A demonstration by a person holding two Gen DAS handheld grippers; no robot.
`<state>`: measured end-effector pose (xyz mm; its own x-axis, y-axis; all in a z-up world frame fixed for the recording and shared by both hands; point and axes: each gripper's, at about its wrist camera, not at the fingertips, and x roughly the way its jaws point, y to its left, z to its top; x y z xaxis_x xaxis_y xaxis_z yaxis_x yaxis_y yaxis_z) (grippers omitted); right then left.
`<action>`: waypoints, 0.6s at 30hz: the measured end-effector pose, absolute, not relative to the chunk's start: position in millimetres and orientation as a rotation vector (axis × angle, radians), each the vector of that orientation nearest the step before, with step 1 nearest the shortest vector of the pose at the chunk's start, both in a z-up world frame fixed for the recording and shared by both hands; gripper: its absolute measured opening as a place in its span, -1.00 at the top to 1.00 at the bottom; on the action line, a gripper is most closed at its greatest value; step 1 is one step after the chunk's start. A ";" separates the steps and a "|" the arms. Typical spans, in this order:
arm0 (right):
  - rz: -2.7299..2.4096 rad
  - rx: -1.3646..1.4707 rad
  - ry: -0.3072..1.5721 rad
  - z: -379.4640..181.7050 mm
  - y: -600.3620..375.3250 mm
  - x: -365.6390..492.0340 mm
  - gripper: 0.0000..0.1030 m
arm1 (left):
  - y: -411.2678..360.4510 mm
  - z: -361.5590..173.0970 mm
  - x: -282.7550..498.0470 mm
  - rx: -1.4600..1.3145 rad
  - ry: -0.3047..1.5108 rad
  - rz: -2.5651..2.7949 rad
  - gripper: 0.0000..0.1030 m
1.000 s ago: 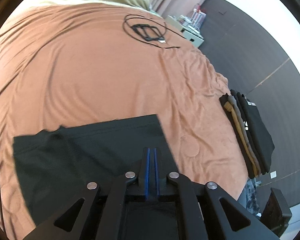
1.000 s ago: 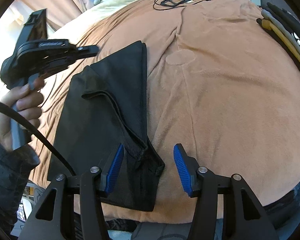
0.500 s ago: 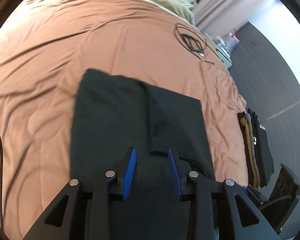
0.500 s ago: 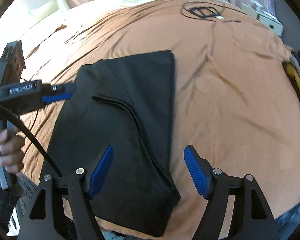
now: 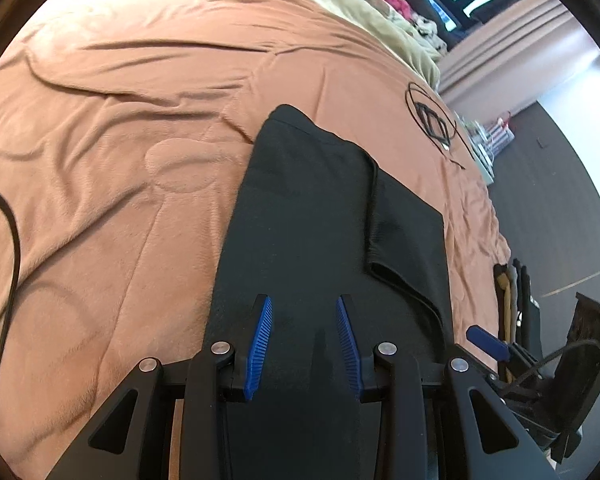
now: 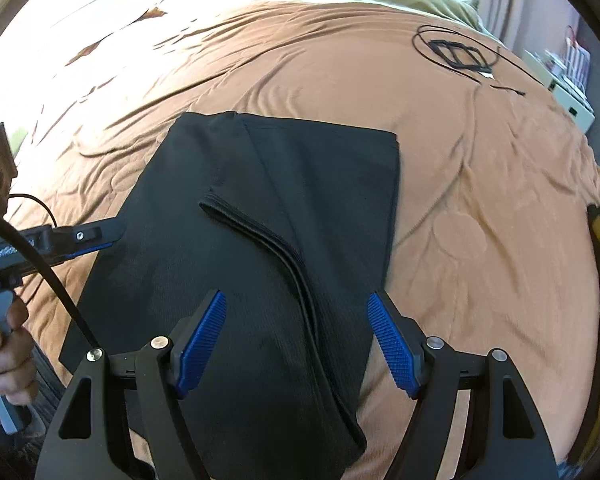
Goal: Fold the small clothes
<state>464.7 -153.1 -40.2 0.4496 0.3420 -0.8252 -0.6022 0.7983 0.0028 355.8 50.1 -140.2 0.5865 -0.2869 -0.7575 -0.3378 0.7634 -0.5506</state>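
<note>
Bedroom setup: brown bedspread (image 6: 379, 92) is the work surface, soft and wrinkled, nothing rigid underneath.

Black garment (image 6: 284, 184) lies on it near the front edge, partly folded. One side is turned over onto the body, and the hemmed edge (image 6: 260, 232) runs diagonally across the top layer. In the right wrist view its near corner seems to hang past the bed edge.

Risks, as I judge them:
- Fold edge sits skewed, not square to the outer sides. Folding again as is would likely lock in a crooked stack.
- Plush cover grips fabric; dragging to straighten could bunch the lower layer or ruck the bedspread instead.
- A pinch through the top flap only would peel the fold back open. Needs all layers in the bite.
- Overhanging corner could pull the piece off if it's nudged forward.
- Loose black cable (image 6: 56, 284) crosses beside the left tool; snag risk on a sweep.

Grippers:
- Left gripper (image 5: 303, 344): jaws partly apart, released. It hovers over the garment's near end, nothing between the pads.
- Right gripper (image 6: 298, 344): jaws wide, released. It straddles the hem line from above, pads clear of the cloth as far as I can tell.

Finished folded stack (image 5: 513, 300) sits at the bed's right edge, well apart.
</note>
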 end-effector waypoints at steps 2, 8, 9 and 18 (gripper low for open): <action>0.601 -0.332 0.939 -43.1 -145.9 469.4 -0.40 | 50.6 -143.2 353.8 -0.741 0.961 0.053 0.33; 0.603 -0.410 0.940 -53.1 -121.2 483.6 -0.40 | 54.6 -143.5 350.2 -0.717 0.920 0.149 0.68; 0.604 -0.420 0.941 -55.6 -116.3 486.6 -0.40 | 56.3 -141.1 350.1 -0.703 0.908 0.172 0.70; 0.602 -0.462 0.945 -71.7 -82.9 515.3 -0.40 | 59.2 -134.0 351.3 -0.670 0.893 0.218 0.76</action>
<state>515.3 -82.9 -71.7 0.4456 0.2726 -0.8528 -0.6579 0.7457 -0.1054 351.3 59.2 -134.0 0.6214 -0.0942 -0.7778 -0.4418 0.7777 -0.4471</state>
